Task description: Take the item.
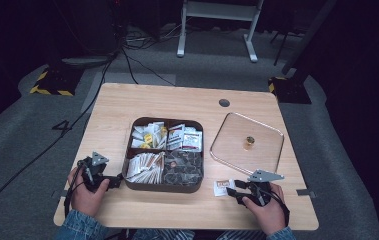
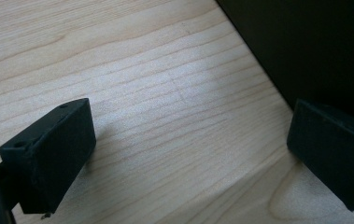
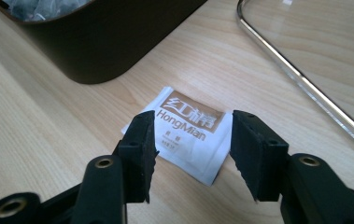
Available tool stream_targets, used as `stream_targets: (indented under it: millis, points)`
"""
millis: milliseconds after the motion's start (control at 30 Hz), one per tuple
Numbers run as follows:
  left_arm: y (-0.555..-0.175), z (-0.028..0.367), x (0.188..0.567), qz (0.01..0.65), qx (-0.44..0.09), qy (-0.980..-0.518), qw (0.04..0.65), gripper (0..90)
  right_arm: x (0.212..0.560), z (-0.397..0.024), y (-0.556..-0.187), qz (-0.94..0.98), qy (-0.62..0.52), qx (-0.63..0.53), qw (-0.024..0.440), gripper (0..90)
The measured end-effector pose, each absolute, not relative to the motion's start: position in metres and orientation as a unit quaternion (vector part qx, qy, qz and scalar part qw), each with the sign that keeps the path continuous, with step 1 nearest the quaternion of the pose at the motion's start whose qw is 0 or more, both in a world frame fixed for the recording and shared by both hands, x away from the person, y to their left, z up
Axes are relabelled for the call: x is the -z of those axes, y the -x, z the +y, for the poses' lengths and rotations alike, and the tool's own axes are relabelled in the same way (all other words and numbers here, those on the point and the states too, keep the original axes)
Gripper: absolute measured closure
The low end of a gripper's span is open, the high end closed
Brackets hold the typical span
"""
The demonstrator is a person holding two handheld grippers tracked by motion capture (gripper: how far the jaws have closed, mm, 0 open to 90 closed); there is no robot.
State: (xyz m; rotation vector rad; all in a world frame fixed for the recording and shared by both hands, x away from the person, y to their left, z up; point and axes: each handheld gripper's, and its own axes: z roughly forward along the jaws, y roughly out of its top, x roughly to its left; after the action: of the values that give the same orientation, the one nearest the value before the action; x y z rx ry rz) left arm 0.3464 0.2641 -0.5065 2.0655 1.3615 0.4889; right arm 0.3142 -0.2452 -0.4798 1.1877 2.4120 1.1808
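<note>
At the counter's [image 1: 127, 105] 5 o'clock | right gripper [image 3: 191, 154] spread astride sachet [image 3: 188, 133] | left gripper [image 2: 188, 154] spread, empty | sachet: light, limp, slippery; pinch an edge

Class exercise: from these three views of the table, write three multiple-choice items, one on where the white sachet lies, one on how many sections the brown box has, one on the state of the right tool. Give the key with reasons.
1. Where does the sachet lie?
A. on the table in front of the box
B. inside the box
C. on the clear lid

2. How many sections has the box?
A. two
B. four
C. six

3. How do the right tool's jaws stand?
A. clamped on the sachet
B. apart, pads off the sachet
C. clamped on the lid's knob

Key: 1 A, flat on the table beside the box wall; 2 B, dividers form four; 3 B, gaps show beside both pads.
</note>
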Motion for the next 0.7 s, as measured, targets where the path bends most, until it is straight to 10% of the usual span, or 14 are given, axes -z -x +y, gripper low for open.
stream_targets:
  millis: [700]
  points:
    - [-0.346,0.264,0.507,0.514,-0.185,-0.78,0.305,1.5,0.435,-0.25,-0.334,0.813,-0.376,-0.418,0.149,48.0]
